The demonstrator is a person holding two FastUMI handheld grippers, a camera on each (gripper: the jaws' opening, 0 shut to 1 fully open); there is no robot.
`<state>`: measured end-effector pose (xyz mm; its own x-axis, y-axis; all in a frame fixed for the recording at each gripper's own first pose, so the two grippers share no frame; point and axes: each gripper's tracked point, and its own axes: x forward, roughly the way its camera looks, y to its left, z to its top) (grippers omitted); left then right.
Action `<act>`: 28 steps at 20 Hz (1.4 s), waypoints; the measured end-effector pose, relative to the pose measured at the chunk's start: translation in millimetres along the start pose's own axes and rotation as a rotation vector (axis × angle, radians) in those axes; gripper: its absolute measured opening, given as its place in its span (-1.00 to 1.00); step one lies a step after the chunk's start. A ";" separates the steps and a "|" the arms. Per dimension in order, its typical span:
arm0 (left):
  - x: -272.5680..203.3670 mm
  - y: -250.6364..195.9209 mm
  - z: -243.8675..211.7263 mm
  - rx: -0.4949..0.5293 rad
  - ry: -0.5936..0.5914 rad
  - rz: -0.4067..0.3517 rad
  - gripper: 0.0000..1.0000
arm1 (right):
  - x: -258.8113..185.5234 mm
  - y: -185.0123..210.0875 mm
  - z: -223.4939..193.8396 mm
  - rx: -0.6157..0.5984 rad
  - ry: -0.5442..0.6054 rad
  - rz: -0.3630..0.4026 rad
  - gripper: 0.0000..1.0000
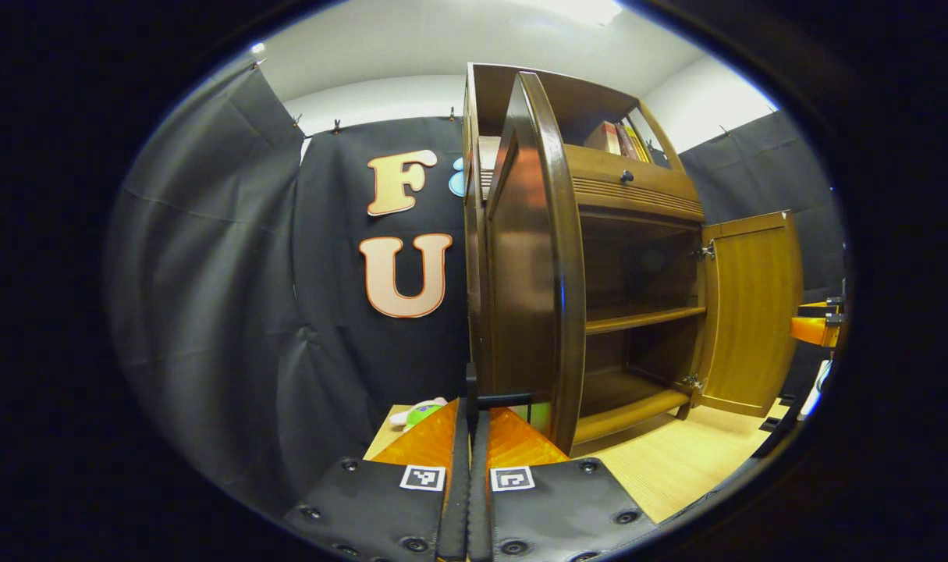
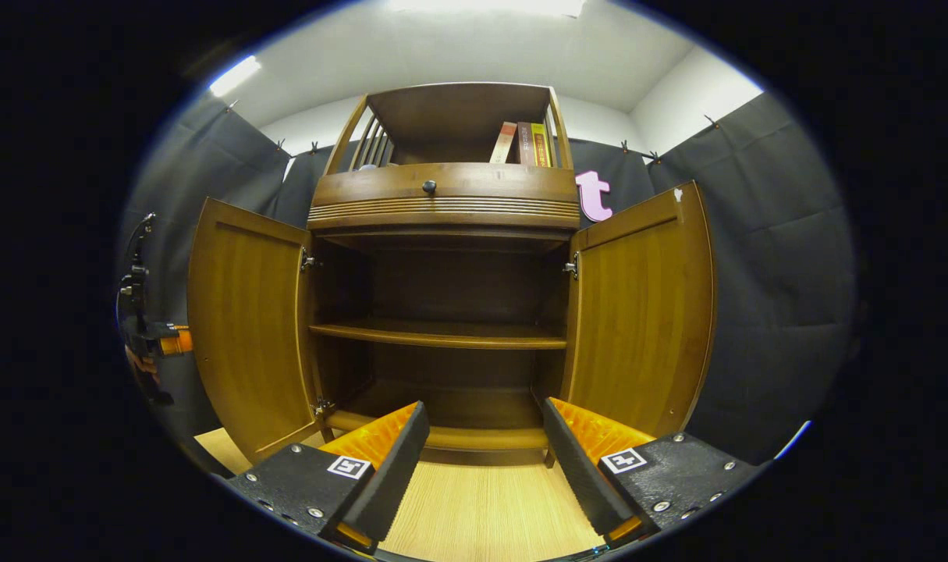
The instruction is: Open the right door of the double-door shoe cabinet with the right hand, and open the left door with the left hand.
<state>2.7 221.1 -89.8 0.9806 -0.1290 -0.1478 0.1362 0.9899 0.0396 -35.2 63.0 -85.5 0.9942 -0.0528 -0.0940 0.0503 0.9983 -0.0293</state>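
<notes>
Wooden shoe cabinet (image 2: 446, 203) stands with left door (image 2: 243, 328) and right door (image 2: 637, 312) swung wide; right gripper (image 2: 481, 445) released at six o'clock, left gripper (image 1: 470, 437) clenched empty beside the left door's edge.

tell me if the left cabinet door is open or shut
Open. In the right gripper view the left door is swung wide off the cabinet, baring the shelf inside; the right door is open too.
</notes>
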 end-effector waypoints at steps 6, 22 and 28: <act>4.2 13.6 1.5 -0.003 -0.013 -0.060 -0.74 | -0.1 16.2 -0.3 0.000 0.000 -0.001 1.00; -84.1 -35.5 50.2 0.013 -0.061 0.020 -0.75 | 16.9 -12.6 -1.3 0.032 0.006 0.089 0.84; -62.4 -144.2 73.8 -0.014 -0.114 -0.019 -0.75 | 15.0 -39.4 4.0 0.049 -0.005 0.135 0.84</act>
<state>-67.7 82.1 -13.4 0.9877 -0.1528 -0.0345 0.1537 0.9878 0.0243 -21.9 22.9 -81.8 0.9927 0.0825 -0.0884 -0.0799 0.9963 0.0324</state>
